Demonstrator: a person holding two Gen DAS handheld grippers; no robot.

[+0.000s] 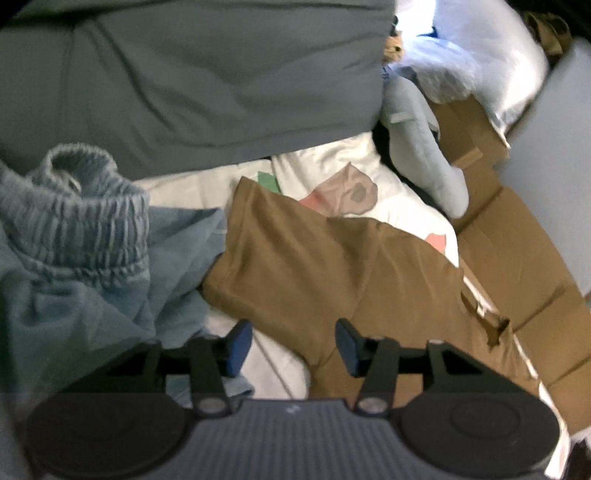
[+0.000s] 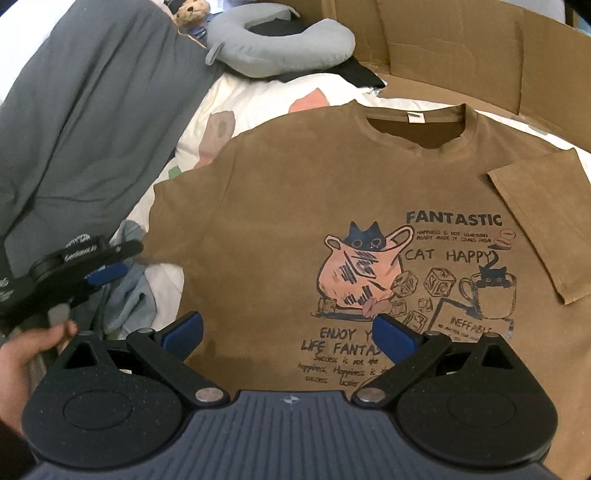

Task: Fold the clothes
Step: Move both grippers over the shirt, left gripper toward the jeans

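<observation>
A brown T-shirt [image 2: 277, 221] with a cat print and the word FANTASTIC lies flat, front up, on the bed. My right gripper [image 2: 288, 334] hovers open over its lower front, with nothing between its pads. In the left wrist view the shirt's left sleeve and side [image 1: 314, 258] lie on the white sheet. My left gripper [image 1: 293, 347] stands partly apart right over the shirt's side edge, its pads not pressing the cloth. From the right wrist view, the left gripper [image 2: 110, 266] shows at the shirt's left edge, held by a hand [image 2: 33, 354].
A grey garment [image 2: 81, 110] lies to the left of the shirt, and blue elastic-waist shorts [image 1: 74, 221] are bunched beside it. A grey neck pillow [image 2: 280, 44] and a teddy bear [image 2: 190, 14] sit at the back. Flattened cardboard [image 2: 480, 48] borders the far right side.
</observation>
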